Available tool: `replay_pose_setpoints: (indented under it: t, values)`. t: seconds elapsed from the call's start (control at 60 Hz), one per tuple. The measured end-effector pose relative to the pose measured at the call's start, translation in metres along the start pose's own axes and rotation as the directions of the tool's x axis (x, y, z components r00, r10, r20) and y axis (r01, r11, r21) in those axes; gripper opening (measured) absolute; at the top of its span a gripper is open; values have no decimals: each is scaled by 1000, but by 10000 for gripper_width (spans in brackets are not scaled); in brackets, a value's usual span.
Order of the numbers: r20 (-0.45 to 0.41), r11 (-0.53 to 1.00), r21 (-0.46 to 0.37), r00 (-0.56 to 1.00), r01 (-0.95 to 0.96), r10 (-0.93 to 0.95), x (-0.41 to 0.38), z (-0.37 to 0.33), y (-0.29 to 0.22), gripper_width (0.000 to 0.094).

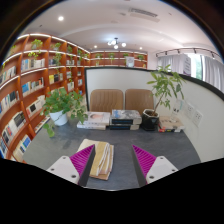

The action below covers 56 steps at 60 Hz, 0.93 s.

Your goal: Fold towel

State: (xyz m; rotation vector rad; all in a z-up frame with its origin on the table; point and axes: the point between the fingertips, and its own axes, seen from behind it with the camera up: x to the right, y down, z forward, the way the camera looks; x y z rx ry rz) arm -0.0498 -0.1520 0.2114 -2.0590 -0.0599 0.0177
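Here, bookshelves line the wall on the left. A leafy plant stands on the grey bench. The folded tan towel lies by the left finger of the hand-held gripper, whose fingers are spread apart, grasping nothing.

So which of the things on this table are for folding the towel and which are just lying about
For the job:
- towel, folded, lying on the table between the fingers with a gap at either side
- claw, open

Lying about:
- two potted plants
- stacked books
- dark box
- two chairs beyond the table
- bookshelves
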Motion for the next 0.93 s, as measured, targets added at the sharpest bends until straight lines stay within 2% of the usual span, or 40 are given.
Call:
replay_pose_setpoints:
  t: [0.133, 0.283, 0.45, 0.583, 0.933]
  values:
    - [-16, 996, 77, 999, -46, 48, 12, -52, -31, 703]
    - [-40, 991, 116, 996, -69, 74, 24, -94, -28, 704]
    - [-90, 996, 77, 995, -36, 43, 33, -130, 7, 701]
    - [-99, 999, 47, 995, -20, 24, 29, -152, 27, 702]
    - [-93, 999, 31, 996, -10, 12, 18, -174, 38, 713]
